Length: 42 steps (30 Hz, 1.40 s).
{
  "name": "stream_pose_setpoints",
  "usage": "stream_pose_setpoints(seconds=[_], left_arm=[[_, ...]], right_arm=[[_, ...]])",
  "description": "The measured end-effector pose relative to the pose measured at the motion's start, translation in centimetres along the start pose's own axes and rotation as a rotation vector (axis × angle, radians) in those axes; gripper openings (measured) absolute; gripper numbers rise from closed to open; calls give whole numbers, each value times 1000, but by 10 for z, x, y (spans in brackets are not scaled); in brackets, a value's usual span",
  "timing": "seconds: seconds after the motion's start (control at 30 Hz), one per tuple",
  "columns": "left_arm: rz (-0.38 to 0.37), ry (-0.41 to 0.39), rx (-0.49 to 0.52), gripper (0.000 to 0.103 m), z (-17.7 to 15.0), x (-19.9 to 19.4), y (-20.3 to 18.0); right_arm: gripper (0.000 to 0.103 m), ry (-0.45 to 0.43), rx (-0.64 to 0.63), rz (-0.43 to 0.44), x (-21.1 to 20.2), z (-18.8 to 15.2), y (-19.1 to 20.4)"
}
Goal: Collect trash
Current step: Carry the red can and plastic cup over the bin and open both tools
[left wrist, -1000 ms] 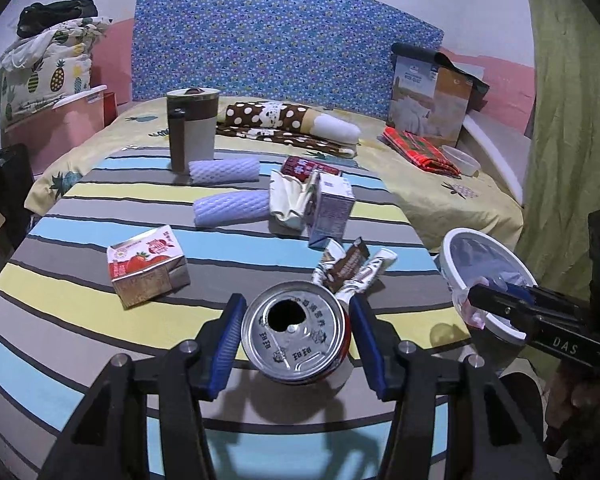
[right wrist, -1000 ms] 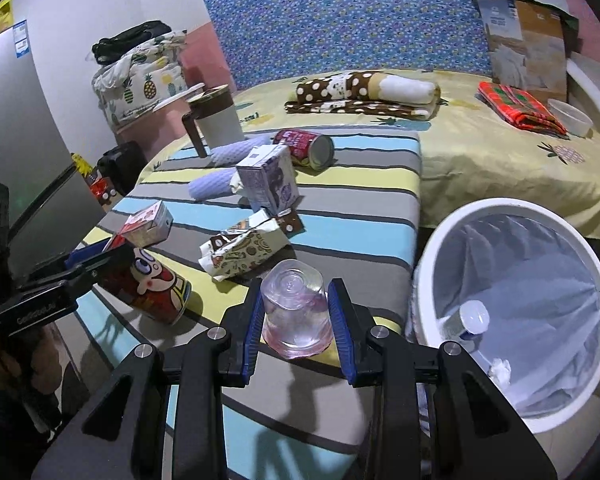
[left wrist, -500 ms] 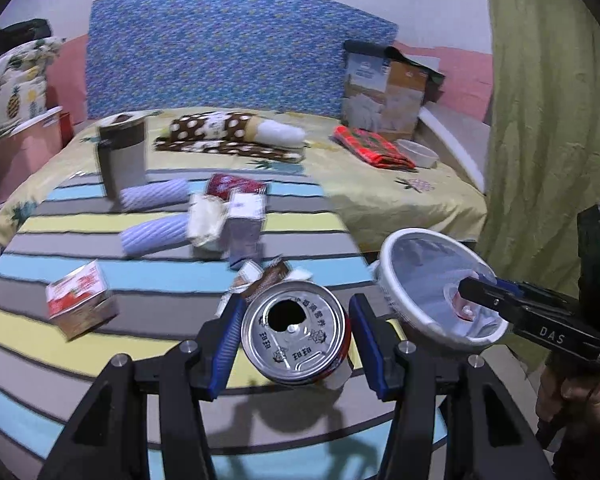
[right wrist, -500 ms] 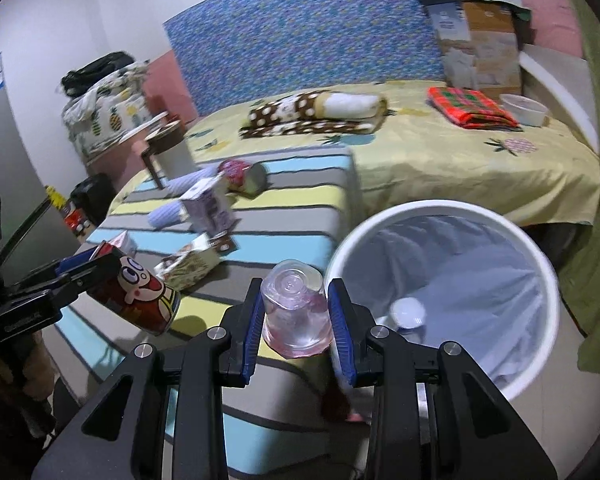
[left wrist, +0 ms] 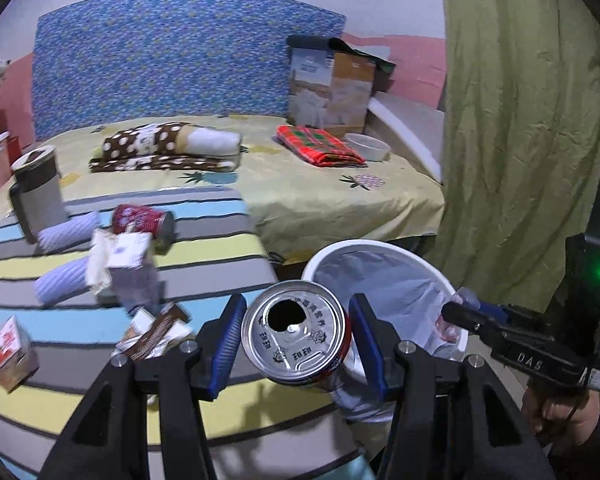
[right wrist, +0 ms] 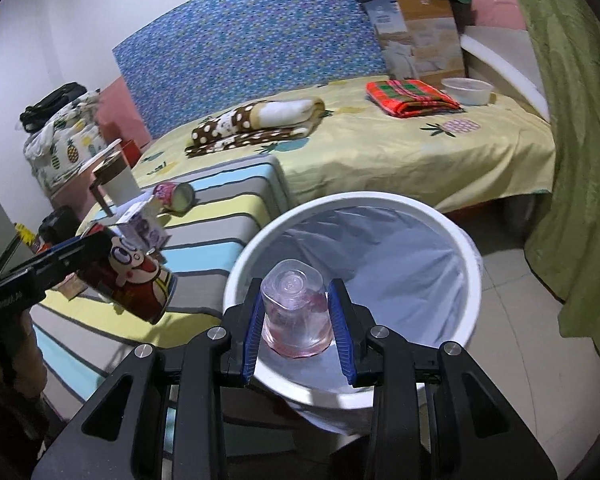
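Now — left tool (left wrist: 296, 336): clenched on red can (left wrist: 298, 334)
Right tool (right wrist: 296, 316): grasping clear cup (right wrist: 296, 312) — over white bin (right wrist: 432, 216)

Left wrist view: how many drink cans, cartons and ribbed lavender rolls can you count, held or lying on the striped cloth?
Drink cans: 2
Cartons: 3
Ribbed lavender rolls: 2
Total: 7
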State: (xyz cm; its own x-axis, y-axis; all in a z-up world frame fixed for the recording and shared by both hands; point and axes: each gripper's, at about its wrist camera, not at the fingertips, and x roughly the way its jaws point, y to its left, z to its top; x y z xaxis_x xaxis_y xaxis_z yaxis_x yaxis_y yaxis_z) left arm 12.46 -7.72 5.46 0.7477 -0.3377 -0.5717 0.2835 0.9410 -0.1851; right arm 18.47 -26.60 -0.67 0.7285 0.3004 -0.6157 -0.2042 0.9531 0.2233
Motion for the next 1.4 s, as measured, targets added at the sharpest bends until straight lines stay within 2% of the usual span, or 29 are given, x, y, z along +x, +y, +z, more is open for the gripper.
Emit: stream_pose_setpoints(seconds=[0.33,0.87,1.03,1.33,1.4], left_arm=[[-75,45,53,55,9,42,-37],[-161,193,83,55,-14,100,-60],[-194,199,72,63,-18,97,-58],[-173,172,39,63,-21,76,-44],[-165,165,32,63,-22,70,-40]], right_arm=[[34,10,58,-26,1,-3,-32],[35,61,94,-34,13,-10,-50],[35,79,94,-34,15,-11,-52],[35,106,86,-13,15,-14,-48],[38,108,80,-12,14,-15,-46]])
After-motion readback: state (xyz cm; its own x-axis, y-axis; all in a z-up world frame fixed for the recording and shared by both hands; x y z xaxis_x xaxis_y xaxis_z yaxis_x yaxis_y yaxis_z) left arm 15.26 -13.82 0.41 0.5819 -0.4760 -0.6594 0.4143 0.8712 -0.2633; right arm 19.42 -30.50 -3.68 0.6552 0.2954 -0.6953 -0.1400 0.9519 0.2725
